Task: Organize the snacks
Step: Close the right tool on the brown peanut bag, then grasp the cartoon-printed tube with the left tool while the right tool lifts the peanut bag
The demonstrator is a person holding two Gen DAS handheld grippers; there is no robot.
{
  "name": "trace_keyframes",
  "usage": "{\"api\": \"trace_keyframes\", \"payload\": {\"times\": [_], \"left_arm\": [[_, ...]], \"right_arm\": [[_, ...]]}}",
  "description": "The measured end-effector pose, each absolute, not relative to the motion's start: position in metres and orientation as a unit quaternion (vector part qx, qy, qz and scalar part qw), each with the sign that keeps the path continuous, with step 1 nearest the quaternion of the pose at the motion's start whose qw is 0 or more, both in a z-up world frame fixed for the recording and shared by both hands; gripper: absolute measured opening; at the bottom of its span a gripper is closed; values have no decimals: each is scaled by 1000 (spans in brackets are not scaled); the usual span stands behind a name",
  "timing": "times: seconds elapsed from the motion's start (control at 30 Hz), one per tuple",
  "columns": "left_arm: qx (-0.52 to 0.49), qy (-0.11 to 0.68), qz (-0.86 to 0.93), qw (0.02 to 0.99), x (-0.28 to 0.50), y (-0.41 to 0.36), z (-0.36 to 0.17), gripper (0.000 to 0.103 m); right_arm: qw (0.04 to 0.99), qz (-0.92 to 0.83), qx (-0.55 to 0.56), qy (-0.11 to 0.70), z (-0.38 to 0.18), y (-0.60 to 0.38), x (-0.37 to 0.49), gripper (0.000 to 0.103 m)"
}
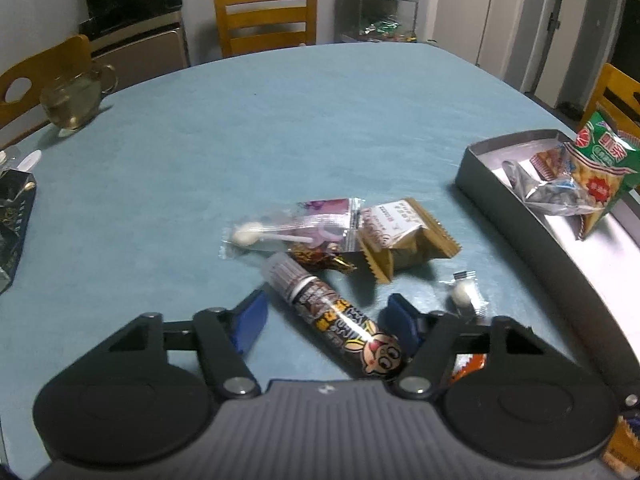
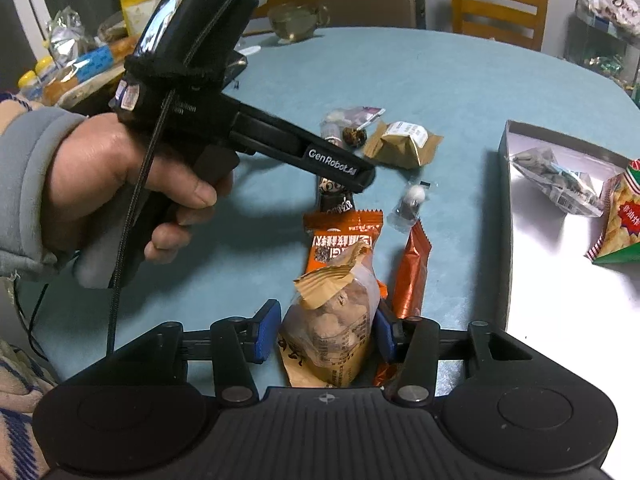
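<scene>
Both grippers are seen low over a blue-green table [image 1: 280, 128] scattered with snacks. At the bottom of the left wrist view, the left gripper [image 1: 326, 316] is spread wide, and a brown tube-shaped snack with a cartoon face [image 1: 336, 316] is seen lying on the table between its blue pads [image 1: 250, 320], touched by neither. Beyond the tube, near the middle of the frame, a clear packet holding a white lollipop [image 1: 288, 228] is partly overlapped by a tan pastry wrapper [image 1: 404, 236], with a small dark gold-foiled candy [image 1: 316, 258] tucked against them. A small white candy in clear wrap [image 1: 464, 292] is found to the lower right of these. At the right edge, a grey box [image 1: 500, 200] is shown containing a green cracker bag [image 1: 600, 176] and a silver foil packet [image 1: 556, 192].

In the right wrist view, the right gripper [image 2: 326, 330] is set narrow, its blue pads [image 2: 266, 330] pressed against a translucent bag of brown pastries [image 2: 336, 328] with a torn tan top. Under and behind this bag, an orange packet [image 2: 344, 236] and a copper-orange stick pack [image 2: 412, 268] are seen on the table. In the left half of the frame, the left gripper's black handle is gripped by the left hand [image 2: 120, 184] in a grey sleeve. A glass mug [image 1: 76, 96] is placed at the upper left of the left wrist view.
</scene>
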State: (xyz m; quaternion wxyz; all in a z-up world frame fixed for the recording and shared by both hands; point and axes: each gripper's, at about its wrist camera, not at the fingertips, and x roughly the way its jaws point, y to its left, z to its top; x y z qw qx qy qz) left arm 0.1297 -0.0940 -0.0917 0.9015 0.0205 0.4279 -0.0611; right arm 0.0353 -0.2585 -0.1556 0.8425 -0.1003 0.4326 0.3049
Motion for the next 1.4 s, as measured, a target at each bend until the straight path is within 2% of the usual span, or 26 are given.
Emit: {"api": "trace_keyframes", "payload": {"times": [0.03,0.13,0.2,0.27,0.83,0.97,1.4], "left_arm": [[19,427,-61,902,130,-93,-91,59],[23,425,-55,903,129,-89,-90,43],[26,426,-69,902,129,-91,-88,28],[32,429,-76,900,130,-96,-87,19],[30,441,-97,892,117,-85,-78,16],[26,432,-102,896,108,-82,-69,16],[16,380,-122,917,96,-85,-20,16]], "right_arm": [[843,306,-100,431,-154,-259,35,48],[845,310,-99,426,-151,-260,34,47],[846,310,-96,424,-150,-262,35,47],[845,310,-94,425,-150,-264,34,46],[854,302,-67,418,-145,-279,36,45],[859,298,-62,412,-142,-282,35,41],[871,293,-25,394,-124,-299,30,40]]}}
